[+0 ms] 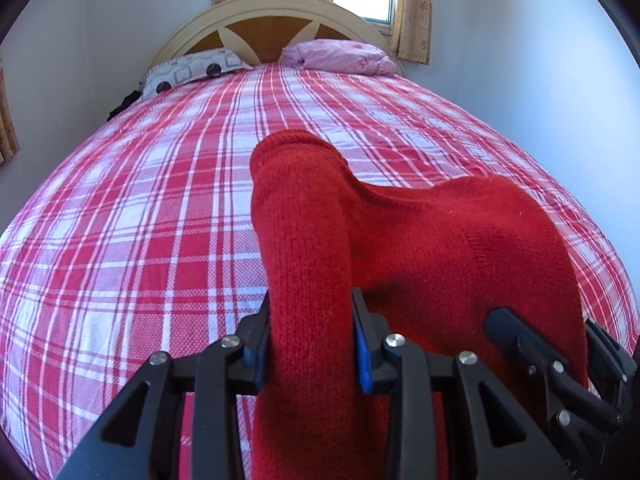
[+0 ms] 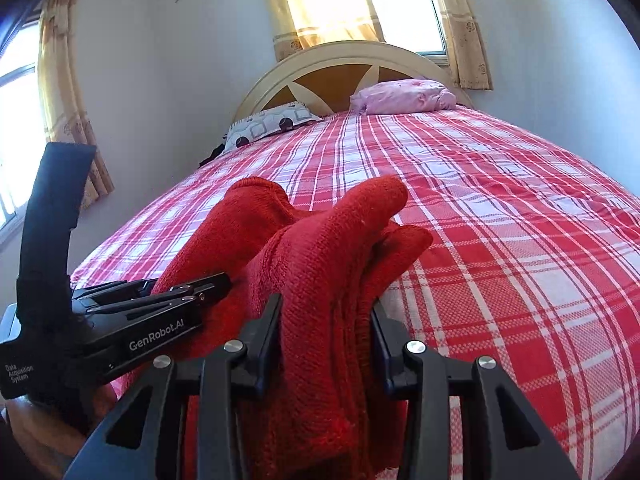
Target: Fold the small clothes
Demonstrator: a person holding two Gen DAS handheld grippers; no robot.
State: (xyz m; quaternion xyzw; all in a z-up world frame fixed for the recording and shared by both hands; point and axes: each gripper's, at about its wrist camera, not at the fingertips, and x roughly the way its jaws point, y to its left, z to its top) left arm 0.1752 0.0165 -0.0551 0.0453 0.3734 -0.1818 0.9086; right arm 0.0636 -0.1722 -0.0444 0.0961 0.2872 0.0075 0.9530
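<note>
Gripping a bunched fold of the red knit garment [image 1: 400,240], the left gripper [image 1: 312,340] holds it raised above the near end of the plaid bedspread [image 1: 140,200]. Just to its right, the right gripper [image 2: 326,344] clamps another fold of the same garment (several layers thick). Two pillows [image 2: 404,96] lie far off by the headboard [image 2: 344,60].

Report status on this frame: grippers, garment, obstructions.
Left gripper shut on red knit garment. Right gripper shut on it too. Garment bunched between them above plaid bed. Nothing in the way.
</note>
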